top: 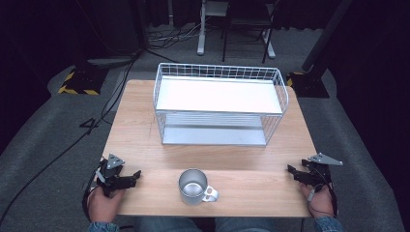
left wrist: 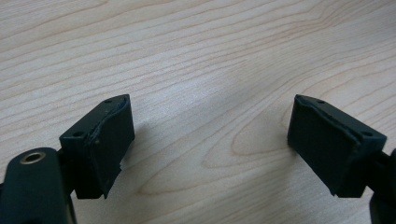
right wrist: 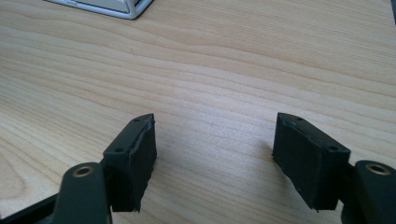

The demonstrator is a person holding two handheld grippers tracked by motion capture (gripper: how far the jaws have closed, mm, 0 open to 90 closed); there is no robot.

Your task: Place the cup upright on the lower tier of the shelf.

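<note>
Nothing of the work looks begun: judging from how things lie, the metal mug (top: 193, 186) has yet to be touched, and picking it up and setting it somewhere, most likely on the wire rack (top: 220, 104), is all still to come. The mug stands upright near the front edge of the desk (top: 145, 145), its open mouth up and its pale handle turned toward the person's right. The left tool (top: 137, 175) rests on the desk well apart from the mug on the mug's left, held in the person's left hand (top: 104, 200), its jaws pointing roughly toward the mug. In the left gripper view that tool (left wrist: 210, 135) is released, the two black jaws spread wide over bare wood grain with nothing between them. The right tool (top: 291, 170) lies farther from the mug on its right, near the desk's right edge, also aimed inward. The right gripper view shows it (right wrist: 214, 144) released too, jaws wide and empty. Beyond the mug, toward the far side of the desk, stands the wire rack, white, with an upper shelf and a lower one, both bare; a corner of its base (right wrist: 126, 7) shows in the right gripper view.
</note>
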